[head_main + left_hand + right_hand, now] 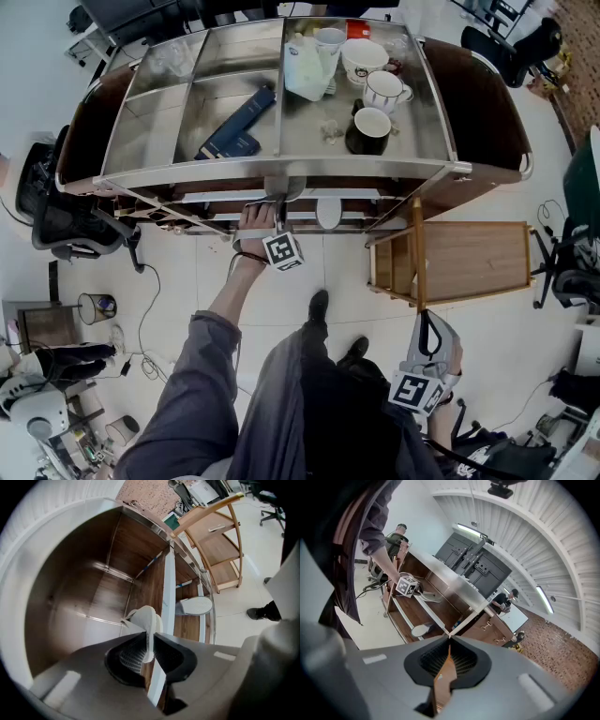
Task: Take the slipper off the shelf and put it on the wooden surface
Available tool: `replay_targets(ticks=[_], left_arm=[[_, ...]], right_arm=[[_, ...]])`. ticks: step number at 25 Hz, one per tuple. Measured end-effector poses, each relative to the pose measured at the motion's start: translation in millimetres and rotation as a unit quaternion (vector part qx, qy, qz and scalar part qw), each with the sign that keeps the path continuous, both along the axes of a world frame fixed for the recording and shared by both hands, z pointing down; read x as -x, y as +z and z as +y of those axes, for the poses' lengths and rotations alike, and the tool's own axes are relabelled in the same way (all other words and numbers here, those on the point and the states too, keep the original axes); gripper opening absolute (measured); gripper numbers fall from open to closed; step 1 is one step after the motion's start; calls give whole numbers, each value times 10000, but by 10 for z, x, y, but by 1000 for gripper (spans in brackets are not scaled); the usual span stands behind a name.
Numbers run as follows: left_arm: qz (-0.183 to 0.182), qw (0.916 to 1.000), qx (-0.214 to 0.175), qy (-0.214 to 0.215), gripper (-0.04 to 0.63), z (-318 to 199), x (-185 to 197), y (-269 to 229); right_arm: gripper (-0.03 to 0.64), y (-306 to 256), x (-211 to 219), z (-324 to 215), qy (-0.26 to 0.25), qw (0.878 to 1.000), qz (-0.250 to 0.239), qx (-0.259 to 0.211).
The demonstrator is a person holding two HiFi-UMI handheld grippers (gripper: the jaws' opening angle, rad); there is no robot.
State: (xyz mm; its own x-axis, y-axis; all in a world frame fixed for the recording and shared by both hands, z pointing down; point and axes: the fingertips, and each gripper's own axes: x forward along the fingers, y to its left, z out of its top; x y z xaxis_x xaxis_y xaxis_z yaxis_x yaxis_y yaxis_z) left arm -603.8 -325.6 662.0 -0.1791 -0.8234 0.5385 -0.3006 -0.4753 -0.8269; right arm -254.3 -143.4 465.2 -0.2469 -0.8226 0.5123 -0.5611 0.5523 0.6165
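A white slipper (146, 618) stands on edge inside the shelf unit, and my left gripper (150, 644) is shut on its rim. In the head view that left gripper (277, 210) reaches under the shelf unit's metal top. A second white slipper (196, 605) lies sole-up on the wooden shelf board further right, also visible as the pale oval slipper (329, 213) from above. The small wooden table (478, 259) stands to the right of the shelf unit. My right gripper (427, 373) hangs low beside the person's leg, shut (449, 652) with nothing in it.
The metal top (225, 150) carries mugs (373, 129), a white jug (306, 67) and a dark blue box (240, 124). Office chairs (56, 220) stand at the left, and a waste bin (96, 307) sits on the tiled floor. The person's feet (319, 305) are before the shelf.
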Motion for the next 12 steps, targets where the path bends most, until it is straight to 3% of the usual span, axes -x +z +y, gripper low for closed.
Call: replay_targets(ticks=[7,12], left_arm=[[396,9973,-615,-64,48,818,-491,-755],[459,9945,-910,-253,48,1788,-1283,-1281]], right_arm=[[12,-94,-279,228,-312,9992,-141,-205],[12,-104,-875,544,-473,9967,-562,-345]])
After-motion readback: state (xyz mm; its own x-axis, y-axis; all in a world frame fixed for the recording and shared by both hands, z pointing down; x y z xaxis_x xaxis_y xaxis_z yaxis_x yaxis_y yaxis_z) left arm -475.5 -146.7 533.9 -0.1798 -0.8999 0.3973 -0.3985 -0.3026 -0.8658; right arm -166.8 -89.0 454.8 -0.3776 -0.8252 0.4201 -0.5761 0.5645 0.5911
